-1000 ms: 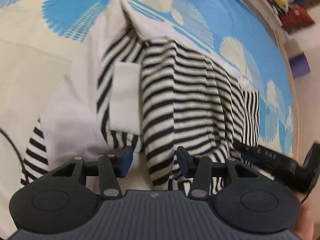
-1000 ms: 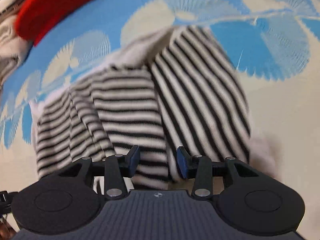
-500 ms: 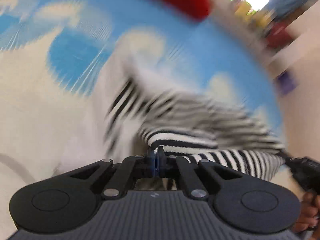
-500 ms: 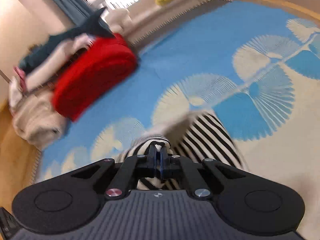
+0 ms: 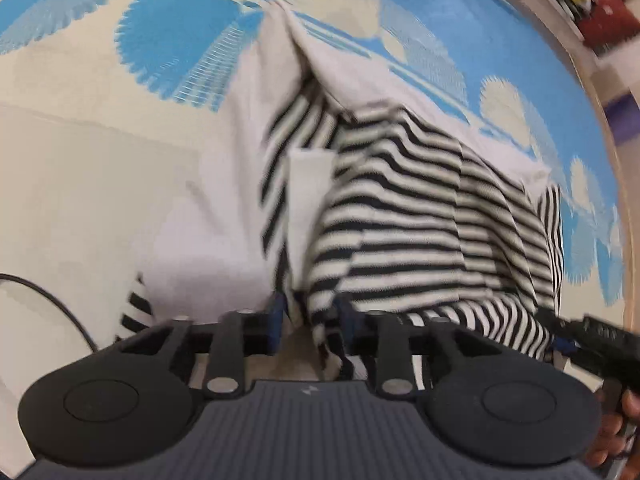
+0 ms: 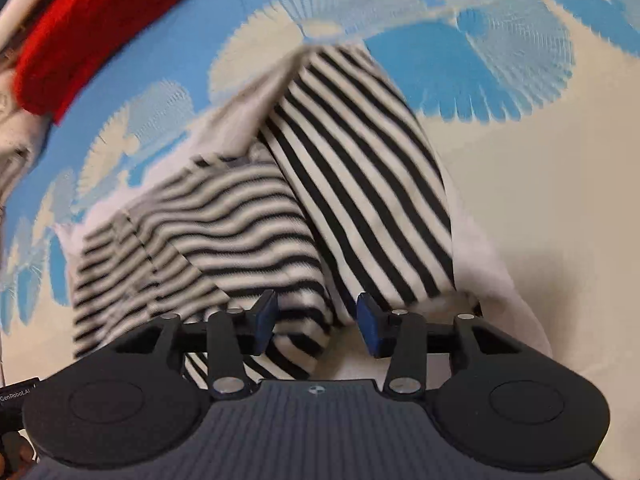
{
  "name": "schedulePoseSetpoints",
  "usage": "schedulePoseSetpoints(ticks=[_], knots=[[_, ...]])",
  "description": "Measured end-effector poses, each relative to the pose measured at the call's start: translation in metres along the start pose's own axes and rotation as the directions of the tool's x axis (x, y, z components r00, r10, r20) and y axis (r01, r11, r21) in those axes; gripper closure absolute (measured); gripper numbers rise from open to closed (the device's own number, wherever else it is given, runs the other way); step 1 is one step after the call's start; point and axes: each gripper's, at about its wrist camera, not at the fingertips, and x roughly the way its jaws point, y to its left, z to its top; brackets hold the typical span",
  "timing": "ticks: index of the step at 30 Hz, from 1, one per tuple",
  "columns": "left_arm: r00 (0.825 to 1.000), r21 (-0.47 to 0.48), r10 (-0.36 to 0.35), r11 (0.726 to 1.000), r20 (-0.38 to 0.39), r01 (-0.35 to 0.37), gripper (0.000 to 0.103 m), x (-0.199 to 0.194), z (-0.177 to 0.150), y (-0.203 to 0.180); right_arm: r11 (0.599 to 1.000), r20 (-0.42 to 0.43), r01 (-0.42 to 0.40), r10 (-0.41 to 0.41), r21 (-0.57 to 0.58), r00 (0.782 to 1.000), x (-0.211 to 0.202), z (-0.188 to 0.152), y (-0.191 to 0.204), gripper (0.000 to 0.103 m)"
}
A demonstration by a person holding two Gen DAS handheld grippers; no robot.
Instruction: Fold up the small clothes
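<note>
Blue-padded, the left gripper (image 5: 310, 322) fills the bottom of its own view with its fingers parted. Half a second ago they were pinched together on a raised fold of the black-and-white striped knitted garment (image 5: 420, 220). Now a loose striped edge hangs in the gap beside the right-hand pad, and neither pad visibly presses on it.

The right gripper (image 6: 316, 318) tells the same story at the bottom of its view. Its jaws have just been opening from a full pinch and stand wider than the left pair. A striped corner lies between the pads, let go.

I judge that a fold has been carried over, laid down and released. That step looks done, and the next one would call for a fresh grasp.

Just beyond the fingers the garment rests on the cream and blue fan-patterned mat (image 5: 180, 40). In the left view it fills the centre and right. A striped panel lies over its white inner side, with a small white rectangular label (image 5: 308, 200) at the centre. In the right view two striped panels overlap at an angle through the middle.

A thin black cable (image 5: 48, 296) curves at the lower left of the left view. Farthest off, a red cushion (image 6: 92, 28) sits at the upper left of the right view.
</note>
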Motion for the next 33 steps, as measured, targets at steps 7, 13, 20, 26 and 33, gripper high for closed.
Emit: schedulePoseSetpoints(ticks=[7,13,20,26,33], knots=[[0.976,0.099,-0.065,0.994,0.21,0.045,0.101,-0.042,0.003,-0.015,0.995,0.244,-0.085,0.094,-0.046,0.965,-0.059,0.011,0.007,0.099],[0.998,0.059,0.062,0.996,0.024,-0.064,0.081,-0.011,-0.004,-0.003,0.997,0.009,0.023,-0.024,0.069,1.0,-0.008,0.004,-0.019,0.085],[0.983,0.113,-0.09,0.991,0.159,0.072,0.073,-0.043,-0.008,-0.013,0.993,0.199,-0.099,0.111,-0.072,0.974,-0.048,0.006,0.005,0.068],[0.995,0.234,0.094,0.969,-0.021,-0.086,0.074,0.009,-0.031,-0.018,0.999,-0.035,0.043,-0.044,-0.019,0.998,0.012,-0.001,-0.022,0.058],[0.966,0.135,-0.034,0.991,0.256,-0.001,0.066,-0.119,-0.052,-0.01,0.997,0.275,-0.045,0.059,-0.058,0.96,-0.131,-0.024,-0.029,0.058]])
